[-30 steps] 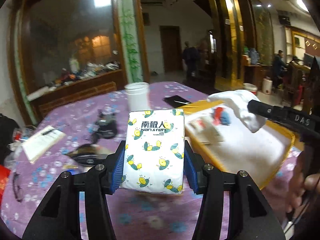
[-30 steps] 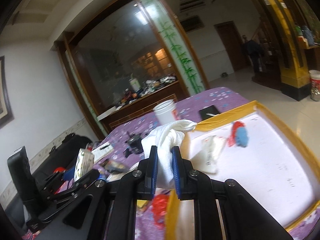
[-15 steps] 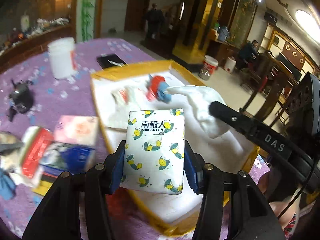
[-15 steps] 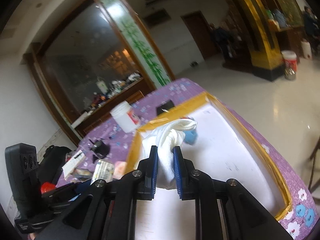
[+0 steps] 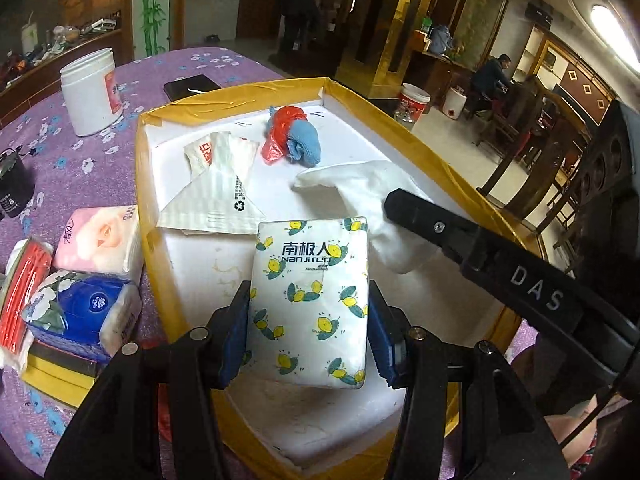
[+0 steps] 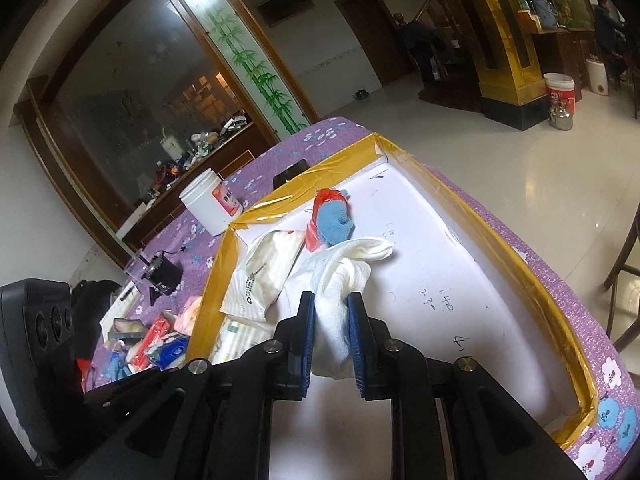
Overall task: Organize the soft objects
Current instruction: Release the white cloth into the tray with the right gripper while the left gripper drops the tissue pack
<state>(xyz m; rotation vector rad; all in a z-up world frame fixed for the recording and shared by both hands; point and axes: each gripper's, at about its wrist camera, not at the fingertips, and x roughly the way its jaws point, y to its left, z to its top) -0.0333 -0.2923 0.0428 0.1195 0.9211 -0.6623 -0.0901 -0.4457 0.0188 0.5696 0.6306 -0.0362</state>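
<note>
A tissue pack (image 5: 308,300) was gripped between the left jaws (image 5: 308,320); a white cloth (image 6: 340,280) was pinched between the right jaws (image 6: 330,308), above the tray (image 6: 500,256).

Large hall, pale glossy tile floor (image 6: 472,148) reflecting light. Big wood-framed glass partition (image 6: 132,92), cluttered shelf behind it. Painted bamboo panel (image 6: 244,60) beside frame. White wall with brown door (image 6: 366,36) (closed). Gold-trimmed pillar (image 6: 508,40) to right; white bucket (image 6: 560,92) at its base. Dark wooden chairs (image 5: 516,120), seated person (image 5: 494,76) beyond. Bright ceiling lamp (image 5: 610,26). Tabletop cloth (image 5: 52,148) purple, flowered.
</note>
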